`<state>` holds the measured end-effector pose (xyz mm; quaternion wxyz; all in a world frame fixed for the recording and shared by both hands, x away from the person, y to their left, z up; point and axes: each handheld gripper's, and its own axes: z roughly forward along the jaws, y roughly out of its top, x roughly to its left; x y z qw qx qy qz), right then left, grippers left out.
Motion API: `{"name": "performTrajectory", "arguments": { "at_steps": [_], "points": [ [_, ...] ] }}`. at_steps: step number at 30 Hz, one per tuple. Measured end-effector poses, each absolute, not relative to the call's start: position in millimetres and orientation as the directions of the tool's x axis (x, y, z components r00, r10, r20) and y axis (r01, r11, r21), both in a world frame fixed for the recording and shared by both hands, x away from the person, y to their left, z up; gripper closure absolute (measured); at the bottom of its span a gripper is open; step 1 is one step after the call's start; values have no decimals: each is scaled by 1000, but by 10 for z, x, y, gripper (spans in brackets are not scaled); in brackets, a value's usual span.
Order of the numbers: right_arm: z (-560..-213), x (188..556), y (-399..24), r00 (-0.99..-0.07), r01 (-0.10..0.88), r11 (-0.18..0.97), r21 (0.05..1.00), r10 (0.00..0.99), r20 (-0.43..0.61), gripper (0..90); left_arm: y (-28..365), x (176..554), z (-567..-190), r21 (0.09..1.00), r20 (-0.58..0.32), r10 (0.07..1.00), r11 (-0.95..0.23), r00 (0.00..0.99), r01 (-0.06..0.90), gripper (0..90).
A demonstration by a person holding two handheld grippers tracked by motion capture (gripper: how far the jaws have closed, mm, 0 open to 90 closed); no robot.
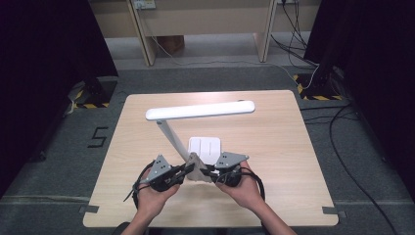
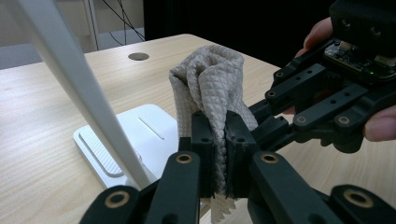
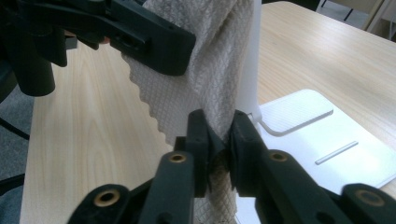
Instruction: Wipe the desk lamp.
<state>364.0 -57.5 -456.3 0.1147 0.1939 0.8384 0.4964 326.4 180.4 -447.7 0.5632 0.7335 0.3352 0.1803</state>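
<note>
With the left gripper [image 2: 218, 154] and right gripper [image 3: 219, 144] both clenched on the cloth [image 2: 212, 88] near the table's [image 1: 274, 147] front edge, pulling apart may snag the lamp [image 1: 199, 111] and tip it.

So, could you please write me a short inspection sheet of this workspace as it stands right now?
Surface: light wooden table, with a round hole at its far side.
Job's things: beige quilted cloth, bunched upright between both tools, beside the white desk lamp.
Clutter: nothing seen.
Grippers: left tool shut on the cloth; right tool also shut on the cloth, both in front of the lamp base.
Cables: one trails from each tool; more lie on the floor beyond the table.
Surroundings: grey floor, dark curtains at both sides, pale furniture behind.
</note>
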Motion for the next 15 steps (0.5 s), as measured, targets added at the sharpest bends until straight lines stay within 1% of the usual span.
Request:
{"name": "performTrajectory", "arguments": {
  "at_steps": [3, 5, 9, 11, 13, 15],
  "points": [
    [-4557, 3636, -581, -893, 224, 433, 873, 449, 6, 832, 1796, 3271, -4488, 947, -115, 694, -141, 711, 290, 829],
    [-4552, 3640, -593, -890, 226, 436, 871, 457, 3, 836, 1790, 3273, -4496, 948, -113, 693, -140, 712, 287, 806],
    [-4545, 3647, -640, -878, 240, 434, 868, 479, 3, 838, 1789, 3265, -4495, 953, -108, 694, -131, 711, 273, 677],
    [-4535, 3658, -681, -870, 247, 427, 870, 494, 4, 839, 1798, 3251, -4495, 954, -109, 693, -128, 713, 270, 630],
    [-4517, 3669, -729, -861, 248, 421, 872, 508, 0, 839, 1810, 3230, -4506, 956, -107, 690, -127, 716, 265, 593],
    [-4490, 3678, -785, -852, 248, 416, 875, 523, -7, 839, 1834, 3203, -4525, 955, -105, 691, -130, 715, 266, 578]
  ]
}}
